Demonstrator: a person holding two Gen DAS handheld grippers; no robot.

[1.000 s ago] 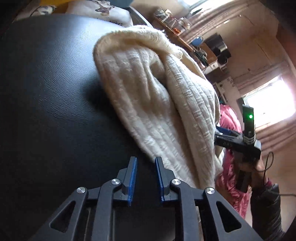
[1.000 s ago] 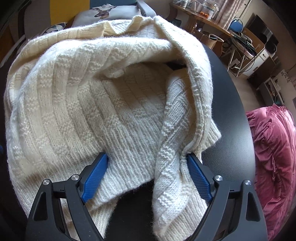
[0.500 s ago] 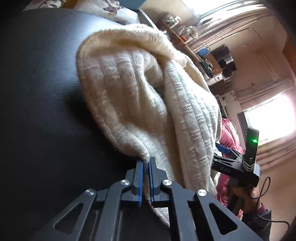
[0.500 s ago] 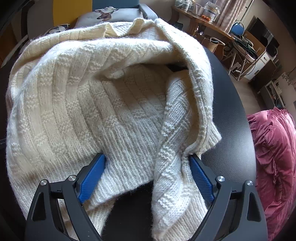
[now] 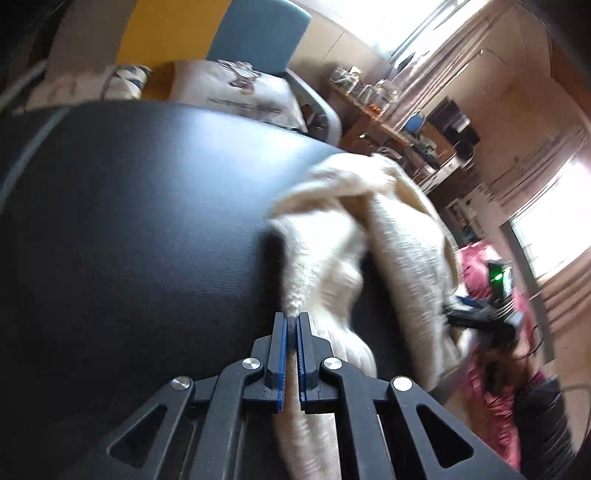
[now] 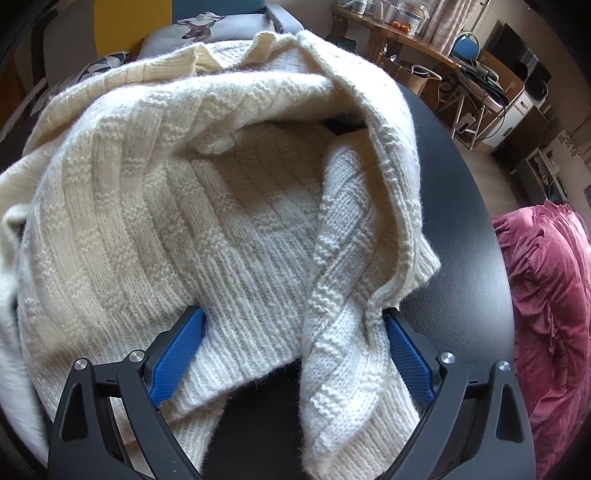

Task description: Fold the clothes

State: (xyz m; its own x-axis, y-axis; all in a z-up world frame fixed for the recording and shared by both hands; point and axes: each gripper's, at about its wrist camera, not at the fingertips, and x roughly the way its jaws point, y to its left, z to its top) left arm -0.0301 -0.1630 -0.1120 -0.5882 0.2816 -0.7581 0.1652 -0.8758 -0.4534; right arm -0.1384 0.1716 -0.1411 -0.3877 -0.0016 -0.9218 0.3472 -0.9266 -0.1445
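Note:
A cream knit sweater [image 6: 229, 221] lies bunched on a round black table [image 6: 461, 236]. In the left wrist view the sweater [image 5: 369, 236] is stretched and blurred, and my left gripper [image 5: 291, 317] is shut on its edge, with cloth running down between the blue pads. My right gripper [image 6: 291, 314] stands wide open over the sweater's near hem, with its blue pads [image 6: 173, 354] spread to either side of the folds and cloth lying between them. The right gripper [image 5: 480, 314] also shows in the left wrist view at the far right, held by a hand.
The black tabletop [image 5: 129, 229] stretches left of the sweater. A crimson cloth heap [image 6: 546, 314] sits past the table's right edge. A chair with a printed cushion [image 5: 236, 92] stands behind the table. Shelves with jars [image 6: 391, 18] and clutter line the back wall.
My left gripper has lifted and pulled the pinched sweater edge back, so the cloth is stretched and more bare table shows. The right gripper stays open over the hem, shifted slightly.

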